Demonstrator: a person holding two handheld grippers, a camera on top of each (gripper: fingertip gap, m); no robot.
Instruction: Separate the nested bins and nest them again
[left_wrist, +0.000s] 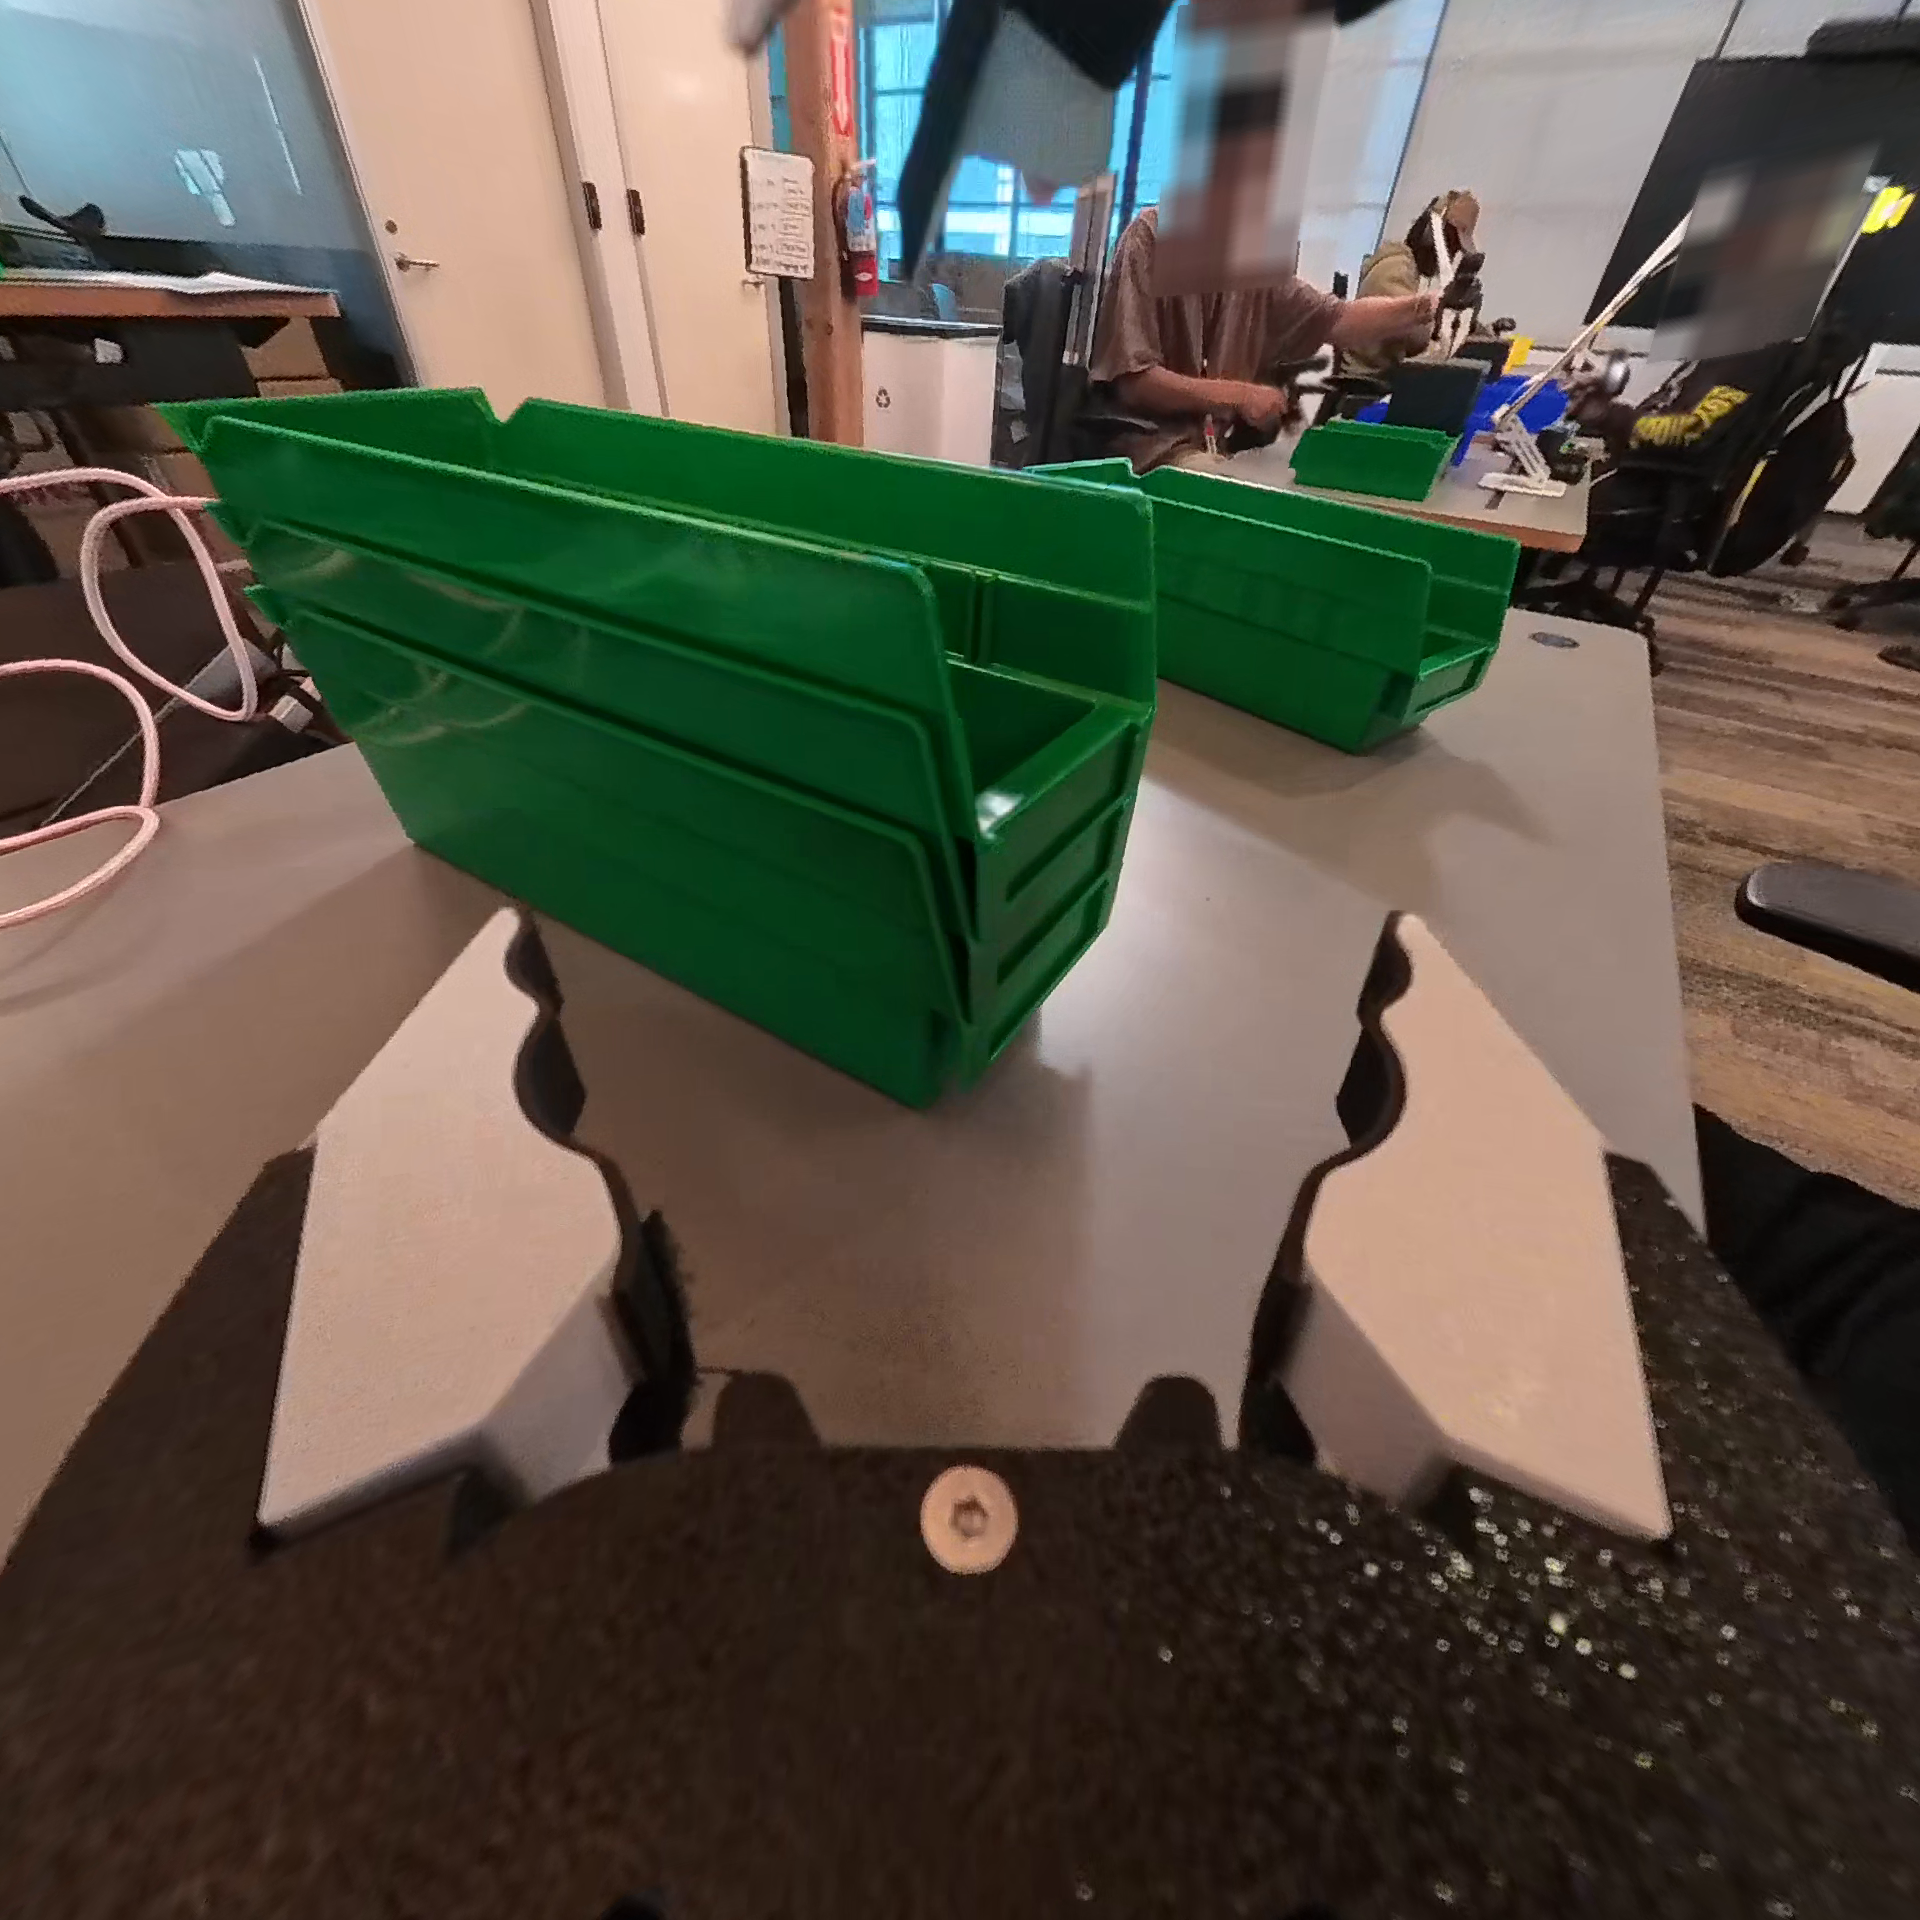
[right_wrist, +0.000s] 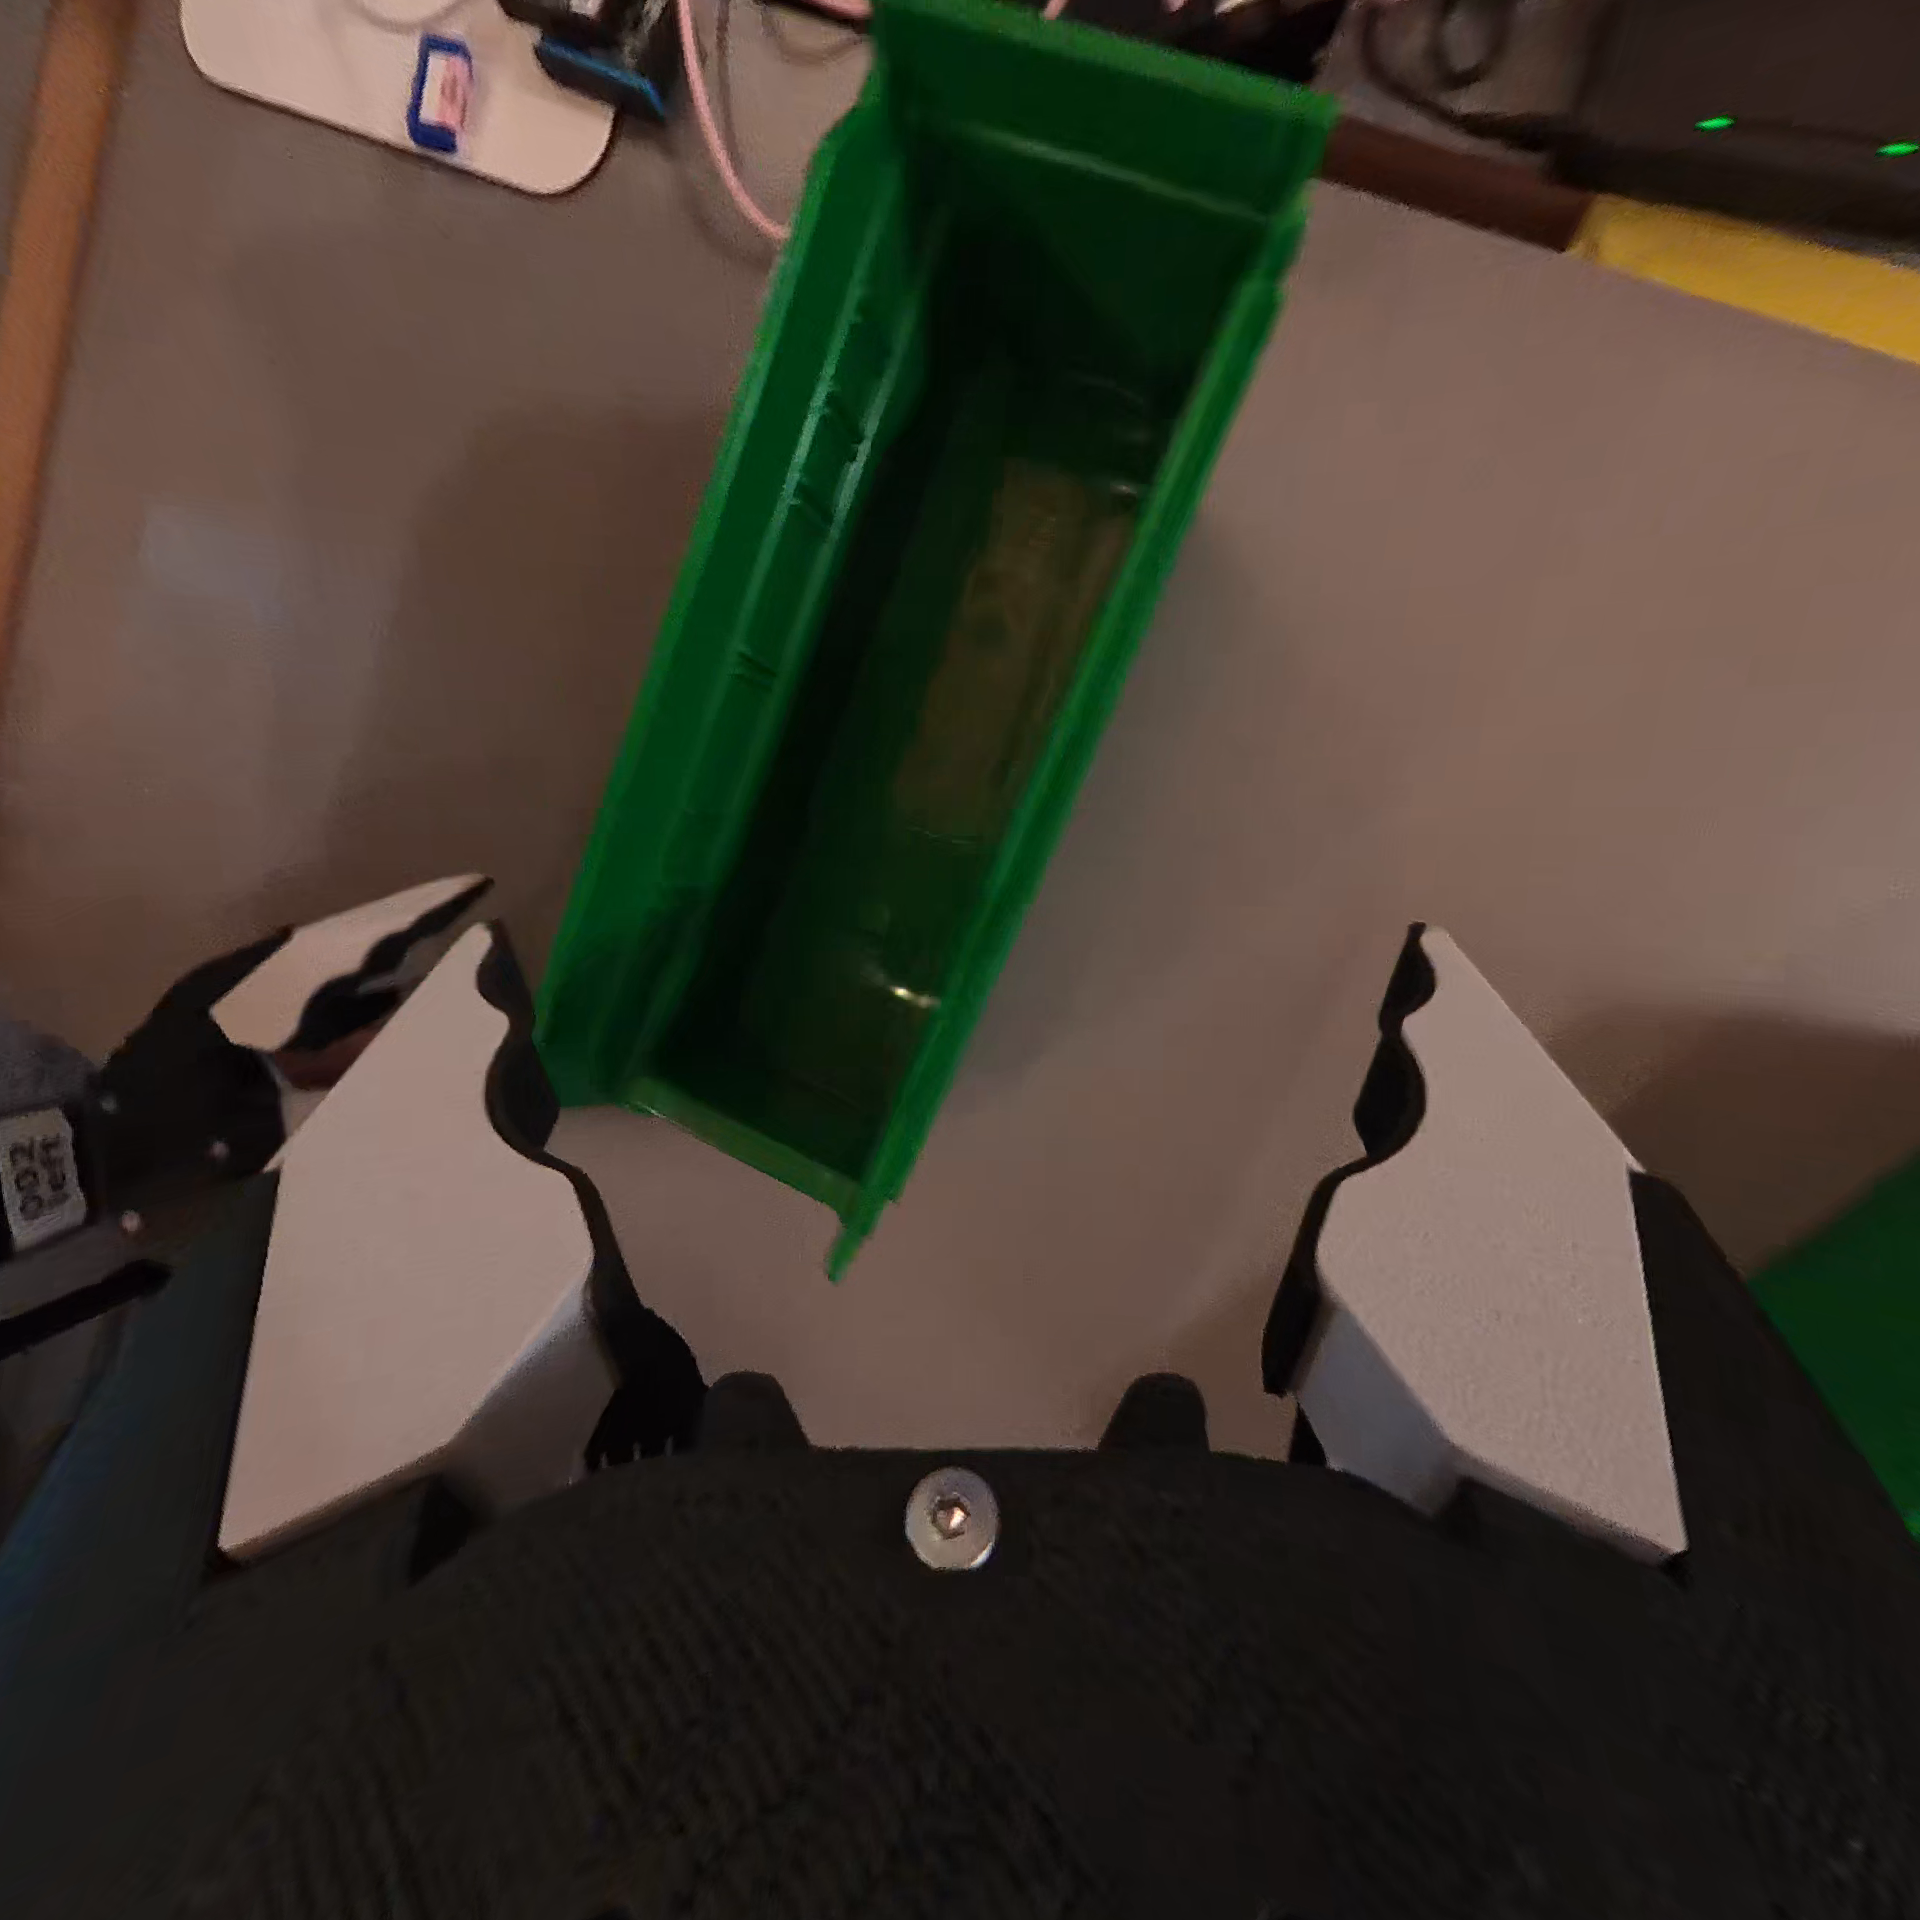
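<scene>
left hand-held gripper (left_wrist: 956, 935) gapes before the nested green bins (left_wrist: 727, 727); right hand-held gripper (right_wrist: 956, 935) gapes above them

Nested bins (left_wrist: 665, 727) on table (left_wrist: 1195, 1195); second stack (left_wrist: 1320, 623) behind.

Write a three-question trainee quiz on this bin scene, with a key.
1. True or false: the left gripper is shut on the nested stack of green bins.
2. The right wrist view looks at the bin stack from: A) the side, B) above, C) below.
3. Fill in: the second green bin stands on the same grey ____.

Key: 1 false, its jaws stand open and short of the stack; 2 B, with the right gripper open too; 3 table.
</scene>
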